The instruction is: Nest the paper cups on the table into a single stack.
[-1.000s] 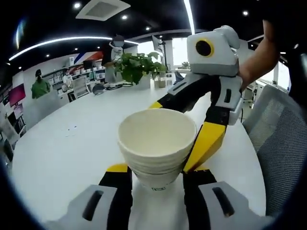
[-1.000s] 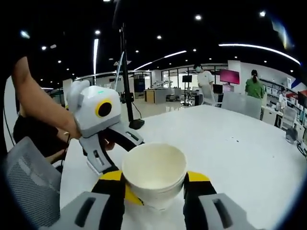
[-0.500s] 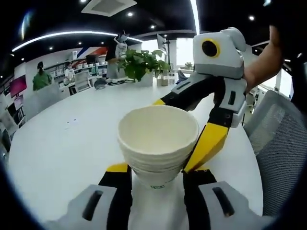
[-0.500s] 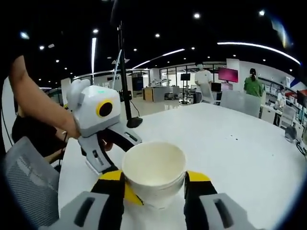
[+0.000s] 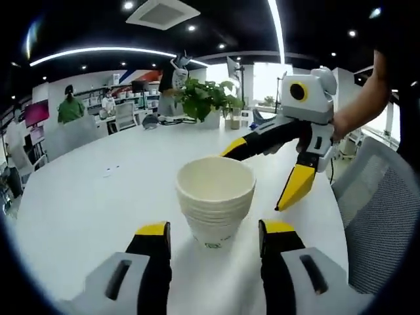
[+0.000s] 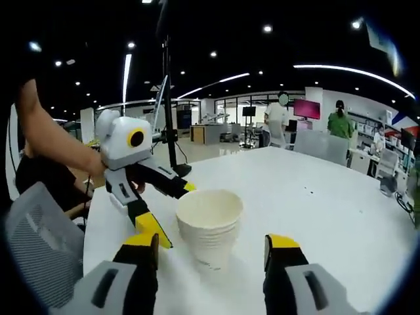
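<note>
Your left hand-held gripper (image 5: 215,233) has its jaws spread wide, one yellow-tipped jaw on either side of the stack of paper cups (image 5: 215,209) without touching it. The stack stands upright on the white counter (image 5: 85,203), several cups nested with their rims stepped one below another, and it sits nearer the counter edge beside the grey mesh chair (image 5: 380,216) than the far edge where the potted plant (image 5: 205,98) stands. In the right gripper view the same stack (image 6: 209,226) rests between the jaws of your right hand-held gripper (image 6: 211,247), which are also spread apart and clear of the cups. Your left hand-held gripper comes into that view from the left, open, its yellow tips just beside the stack; your right hand-held gripper comes into the left gripper view from the right in the same way, jaws parted and one tip near the rim. A black pole stand (image 6: 172,98) rises from the counter behind the cups, and people (image 6: 340,121) stand in the office beyond.
</note>
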Available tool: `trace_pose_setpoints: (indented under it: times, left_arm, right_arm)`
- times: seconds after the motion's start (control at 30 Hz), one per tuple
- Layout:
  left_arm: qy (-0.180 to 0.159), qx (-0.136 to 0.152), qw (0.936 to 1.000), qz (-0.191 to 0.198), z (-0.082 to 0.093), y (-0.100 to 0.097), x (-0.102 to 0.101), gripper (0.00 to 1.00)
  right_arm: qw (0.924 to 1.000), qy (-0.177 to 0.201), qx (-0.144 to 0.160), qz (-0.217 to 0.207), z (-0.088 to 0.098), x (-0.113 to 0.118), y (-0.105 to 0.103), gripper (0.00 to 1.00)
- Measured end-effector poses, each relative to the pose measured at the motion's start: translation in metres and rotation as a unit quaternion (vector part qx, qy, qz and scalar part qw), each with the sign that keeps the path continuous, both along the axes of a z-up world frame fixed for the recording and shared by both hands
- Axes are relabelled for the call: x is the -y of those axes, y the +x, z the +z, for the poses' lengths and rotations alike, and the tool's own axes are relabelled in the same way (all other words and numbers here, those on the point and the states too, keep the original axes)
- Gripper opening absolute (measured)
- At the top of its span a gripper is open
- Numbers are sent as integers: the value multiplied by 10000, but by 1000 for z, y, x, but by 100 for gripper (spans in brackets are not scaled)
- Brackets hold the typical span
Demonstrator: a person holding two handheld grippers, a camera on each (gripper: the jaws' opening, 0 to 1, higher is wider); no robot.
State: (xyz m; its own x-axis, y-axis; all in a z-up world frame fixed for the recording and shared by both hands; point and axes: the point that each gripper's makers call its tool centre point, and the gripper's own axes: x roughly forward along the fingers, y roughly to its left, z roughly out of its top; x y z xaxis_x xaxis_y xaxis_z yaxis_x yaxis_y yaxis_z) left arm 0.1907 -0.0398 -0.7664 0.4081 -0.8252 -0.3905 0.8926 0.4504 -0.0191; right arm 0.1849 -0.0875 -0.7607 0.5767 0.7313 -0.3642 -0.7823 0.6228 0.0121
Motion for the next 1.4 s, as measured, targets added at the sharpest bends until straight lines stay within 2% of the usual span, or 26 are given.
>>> trace_pose_setpoints:
  times: [0.27, 0.37, 0.43, 0.67, 0.83, 0.9, 1.0, 1.07, 1.23, 1.4]
  left_arm:
    - [-198, 117, 9991, 347, 13, -19, -26, 63]
    - [-254, 226, 9983, 481, 19, -27, -34, 67]
    - [-298, 271, 9976, 569, 22, -32, -41, 69]
    - [-466, 251, 9947, 882, 28, -53, -59, 76]
    - [-576, 248, 9921, 1089, 33, -69, -64, 82]
    - [-567, 376, 9914, 1118, 37, -76, -63, 85]
    - [-535, 421, 9910, 1151, 38, -86, -62, 86]
    - [-637, 421, 9897, 1208, 41, -91, -62, 88]
    - [-847, 416, 9862, 1360, 45, -98, -65, 99]
    - [-889, 326, 9855, 1408, 44, -102, -68, 99]
  right_arm:
    - [9998, -89, 110, -150, 3, 21, -26, 77]
    - [9994, -54, 168, -298, 7, 31, -35, 83]
    - [9991, 16, 169, -389, 9, 38, -42, 83]
    - [9985, 60, 152, -527, 13, 56, -65, 89]
    - [9986, -57, 215, -488, 14, 66, -77, 95]
    - [9984, -21, 259, -500, 16, 72, -81, 98]
    - [9983, -68, 302, -494, 18, 76, -88, 100]
    - [9982, -89, 320, -497, 18, 79, -93, 100]
    - [9978, -83, 342, -567, 17, 86, -102, 100]
    - [9973, -199, 286, -649, 12, 93, -108, 100]
